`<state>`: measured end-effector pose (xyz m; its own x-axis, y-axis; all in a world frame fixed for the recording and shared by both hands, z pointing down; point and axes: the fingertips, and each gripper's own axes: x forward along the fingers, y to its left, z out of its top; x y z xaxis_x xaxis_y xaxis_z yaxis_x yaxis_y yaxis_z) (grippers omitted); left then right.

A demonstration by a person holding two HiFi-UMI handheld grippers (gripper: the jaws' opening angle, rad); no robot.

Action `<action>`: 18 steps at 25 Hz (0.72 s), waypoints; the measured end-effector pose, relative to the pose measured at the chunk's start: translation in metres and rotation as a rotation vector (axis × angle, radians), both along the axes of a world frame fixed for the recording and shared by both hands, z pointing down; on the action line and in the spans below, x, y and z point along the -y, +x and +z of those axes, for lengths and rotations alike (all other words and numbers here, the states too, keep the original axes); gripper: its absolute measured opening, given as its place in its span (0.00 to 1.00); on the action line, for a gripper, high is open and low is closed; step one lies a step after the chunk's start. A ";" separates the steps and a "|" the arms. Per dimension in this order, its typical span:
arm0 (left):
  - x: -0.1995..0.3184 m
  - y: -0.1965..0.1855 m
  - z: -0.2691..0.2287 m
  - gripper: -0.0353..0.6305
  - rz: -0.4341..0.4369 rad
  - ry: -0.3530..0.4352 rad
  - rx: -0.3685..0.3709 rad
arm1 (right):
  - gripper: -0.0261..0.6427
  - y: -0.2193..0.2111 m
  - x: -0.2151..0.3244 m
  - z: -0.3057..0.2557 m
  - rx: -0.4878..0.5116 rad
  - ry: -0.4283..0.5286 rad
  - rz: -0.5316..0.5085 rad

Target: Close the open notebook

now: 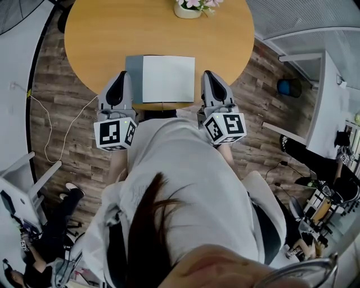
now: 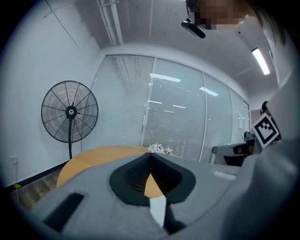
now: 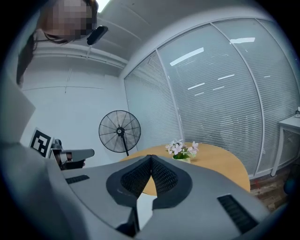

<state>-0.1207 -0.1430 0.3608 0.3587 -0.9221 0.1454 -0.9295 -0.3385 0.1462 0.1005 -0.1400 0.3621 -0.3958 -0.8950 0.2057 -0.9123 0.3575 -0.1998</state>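
Both closed, near level: left tongs (image 1: 124, 73) and right tongs (image 1: 207, 73) flank the notebook (image 1: 167, 79).

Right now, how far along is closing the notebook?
Nothing looks done: the notebook seems still open, white page up beside a grey strip, near the table edge. In hand, nothing: the left tool and right tool flank it, both shut and empty. Left: the whole closing.

Bare table (image 1: 90, 39) lay free at upper left and upper right of the head view. The notebook (image 1: 167, 79) filled the near edge at centre. The flower pot (image 1: 187, 10) stood well beyond it at top centre, with bare wood between them.
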 end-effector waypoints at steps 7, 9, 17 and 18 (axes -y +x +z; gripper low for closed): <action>0.004 -0.009 0.006 0.07 -0.039 -0.023 0.004 | 0.04 0.003 0.007 0.000 0.008 0.003 0.000; 0.005 -0.014 0.008 0.07 -0.057 -0.036 0.014 | 0.04 0.002 0.008 0.000 0.007 0.002 -0.004; -0.001 -0.032 0.017 0.07 -0.106 -0.076 0.031 | 0.04 -0.005 0.008 0.001 -0.001 -0.006 -0.028; -0.002 -0.034 0.019 0.07 -0.111 -0.084 0.032 | 0.04 -0.005 0.008 0.002 -0.002 -0.008 -0.030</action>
